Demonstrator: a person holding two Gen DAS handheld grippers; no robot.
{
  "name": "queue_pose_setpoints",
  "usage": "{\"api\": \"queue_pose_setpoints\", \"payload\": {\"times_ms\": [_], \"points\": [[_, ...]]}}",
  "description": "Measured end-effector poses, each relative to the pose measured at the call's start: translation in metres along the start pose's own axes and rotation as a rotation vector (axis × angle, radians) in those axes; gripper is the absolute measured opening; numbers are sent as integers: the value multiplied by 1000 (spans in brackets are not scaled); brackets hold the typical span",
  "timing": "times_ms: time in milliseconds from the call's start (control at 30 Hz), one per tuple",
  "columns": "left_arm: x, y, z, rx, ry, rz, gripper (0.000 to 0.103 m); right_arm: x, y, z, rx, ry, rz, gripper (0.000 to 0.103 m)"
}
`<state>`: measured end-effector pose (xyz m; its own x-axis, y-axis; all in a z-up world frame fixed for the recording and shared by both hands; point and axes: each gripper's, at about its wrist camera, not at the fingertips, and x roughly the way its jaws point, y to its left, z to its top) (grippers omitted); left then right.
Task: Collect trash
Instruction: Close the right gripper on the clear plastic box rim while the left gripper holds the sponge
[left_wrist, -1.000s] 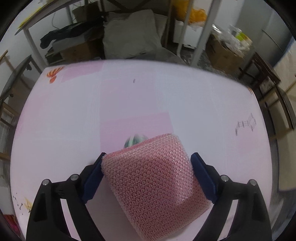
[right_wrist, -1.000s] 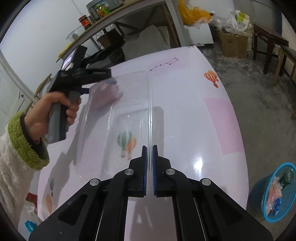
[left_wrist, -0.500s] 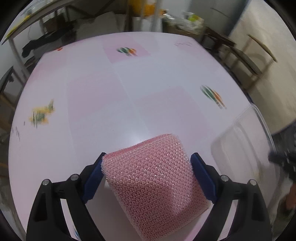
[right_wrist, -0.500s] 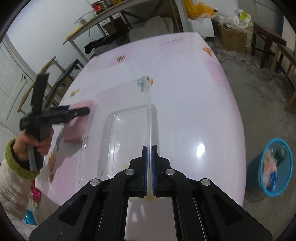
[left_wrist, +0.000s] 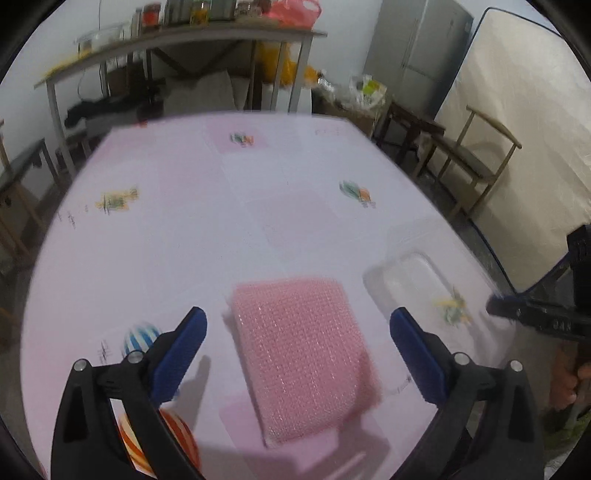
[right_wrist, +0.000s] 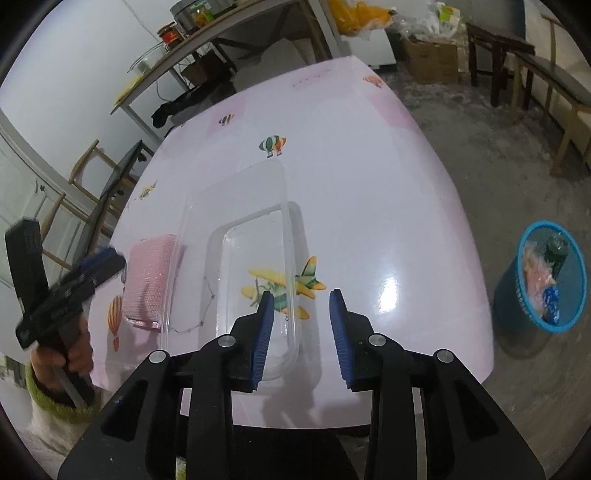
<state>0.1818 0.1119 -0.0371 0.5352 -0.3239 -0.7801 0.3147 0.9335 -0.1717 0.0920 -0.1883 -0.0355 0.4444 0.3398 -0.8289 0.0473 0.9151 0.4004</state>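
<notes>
Pink table (right_wrist: 369, 206) carries a clear plastic tray (right_wrist: 258, 258) beside pink foam wrap (left_wrist: 303, 350). Left gripper (left_wrist: 297, 332) jaws are opening, clear of the wrap; right gripper (right_wrist: 301, 325) jaws are opening off the tray rim.

We see a pink table (right_wrist: 369, 192) printed with balloons and a yellow plane (right_wrist: 280, 284). Behind it stand a cluttered shelf (left_wrist: 177, 37), a wooden chair (left_wrist: 480, 162) and cardboard boxes (right_wrist: 430, 61).

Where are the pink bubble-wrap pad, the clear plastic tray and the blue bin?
pink bubble-wrap pad (left_wrist: 303, 354), left wrist view, its middle
clear plastic tray (right_wrist: 284, 206), right wrist view, right rim
blue bin (right_wrist: 511, 291), right wrist view, outer wall
</notes>
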Motion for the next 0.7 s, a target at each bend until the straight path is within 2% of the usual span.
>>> {"api": "queue_pose_setpoints", "payload": {"times_ms": [100, 167, 300, 367, 467, 700], "points": [[4, -2, -11, 20, 30, -17, 97, 5, 6, -4, 6, 36, 75, 32], [8, -8, -17, 38, 50, -42, 97, 6, 12, -11, -11, 48, 87, 32], [7, -11, -17, 36, 49, -36, 97, 3, 16, -12, -37, 24, 14, 34], [8, -12, -13, 30, 47, -11, 97, 3, 14, -10, -34, 13, 1, 38], [15, -16, -7, 46, 69, 23, 97, 5, 11, -7, -35, 0, -25, 39], [30, -21, -3, 44, 99, 97, 97, 15, 5, -4, -33, -4, -21, 39]]}}
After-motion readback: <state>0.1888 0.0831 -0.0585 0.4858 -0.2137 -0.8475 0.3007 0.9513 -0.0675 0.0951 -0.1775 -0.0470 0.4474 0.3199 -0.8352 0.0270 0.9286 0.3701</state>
